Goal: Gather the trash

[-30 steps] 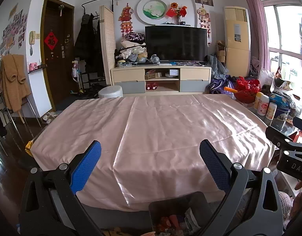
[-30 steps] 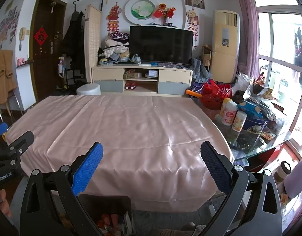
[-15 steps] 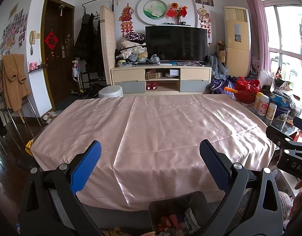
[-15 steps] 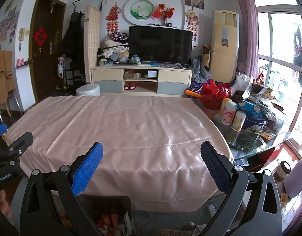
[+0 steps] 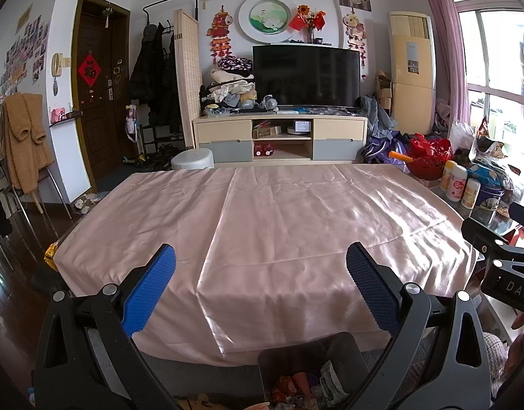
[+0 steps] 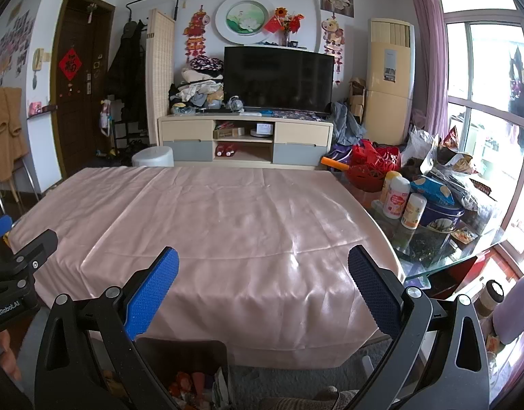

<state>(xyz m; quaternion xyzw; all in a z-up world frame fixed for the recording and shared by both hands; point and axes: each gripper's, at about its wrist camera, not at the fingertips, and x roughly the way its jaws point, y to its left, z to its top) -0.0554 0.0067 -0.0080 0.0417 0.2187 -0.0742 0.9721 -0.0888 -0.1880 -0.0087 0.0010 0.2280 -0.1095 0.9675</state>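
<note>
A dark trash bin (image 5: 309, 358) stands on the floor below the table's near edge, holding wrappers and other trash (image 5: 327, 384). It also shows in the right wrist view (image 6: 193, 355). My left gripper (image 5: 260, 266) is open and empty, held above the near edge of the table. My right gripper (image 6: 262, 268) is open and empty beside it. The table is covered by a pink satin cloth (image 5: 262, 212) with no trash seen on it.
A glass side table (image 6: 443, 246) at the right carries bottles (image 6: 395, 198), a tin and snack bags. A red basket (image 6: 368, 171) sits behind them. A TV cabinet (image 5: 279, 136) stands at the far wall. A white stool (image 5: 193, 159) is beyond the table.
</note>
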